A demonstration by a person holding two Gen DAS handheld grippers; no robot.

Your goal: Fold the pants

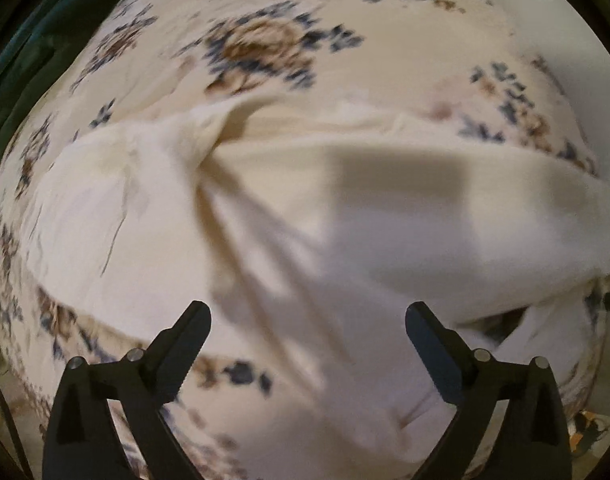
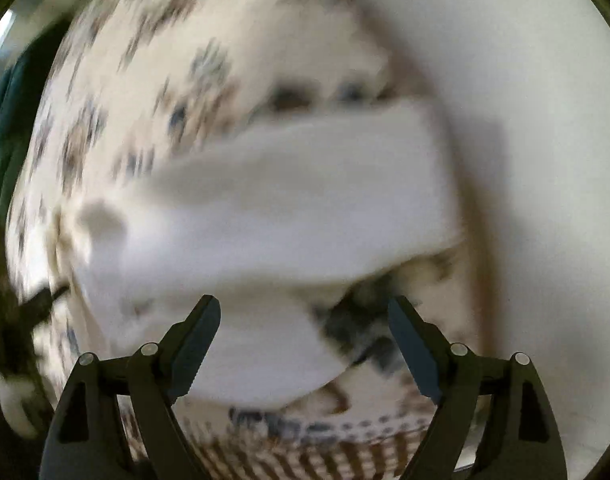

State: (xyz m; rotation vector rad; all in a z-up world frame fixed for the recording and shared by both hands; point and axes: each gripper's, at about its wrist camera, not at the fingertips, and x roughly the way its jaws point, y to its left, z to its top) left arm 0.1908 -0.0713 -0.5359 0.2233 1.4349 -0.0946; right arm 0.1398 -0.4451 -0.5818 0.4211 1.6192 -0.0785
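Note:
Cream white pants [image 1: 305,216] lie across a bed with a floral cover [image 1: 261,44], with creases and a bunched part at the left. My left gripper [image 1: 308,316] hovers above the pants, open and empty. In the right wrist view the pants [image 2: 289,200] show as a blurred white band, with a folded part lower down. My right gripper [image 2: 304,312] is open and empty above that part. Both views are blurred by motion.
The floral cover [image 2: 117,92] spreads around the pants. A dark green cloth [image 1: 29,52] lies at the far left beyond the bed. A plain white wall [image 2: 525,120] stands to the right. The bed's patterned edge [image 2: 305,432] runs below my right gripper.

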